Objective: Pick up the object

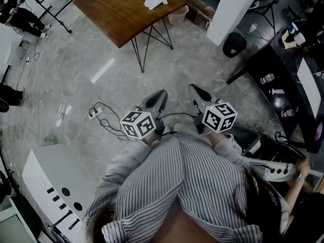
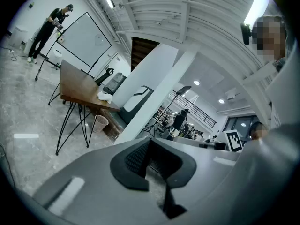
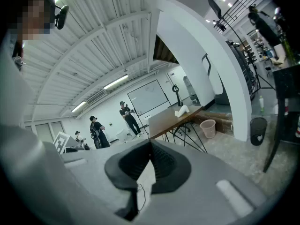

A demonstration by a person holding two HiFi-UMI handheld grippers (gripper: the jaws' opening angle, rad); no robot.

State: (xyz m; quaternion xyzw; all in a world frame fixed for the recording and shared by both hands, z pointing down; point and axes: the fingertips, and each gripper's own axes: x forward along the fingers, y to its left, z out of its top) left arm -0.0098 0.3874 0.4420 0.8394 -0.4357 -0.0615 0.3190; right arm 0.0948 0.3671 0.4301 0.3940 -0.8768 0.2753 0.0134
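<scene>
My left gripper point(image 1: 156, 99) and right gripper point(image 1: 199, 93) both closed tight, empty, mid-frame near my chest. White lumpy object point(image 1: 156, 1) on brown wooden table point(image 1: 116, 11), top centre, well apart. Approach, grasp, lift all yet to do

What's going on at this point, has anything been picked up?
Nothing is picked up. A person in a striped shirt holds the left gripper and the right gripper close to the chest, both with jaws together and nothing between them. The likely target, a white object, lies on a wooden table across the floor, well away from both grippers.
</scene>
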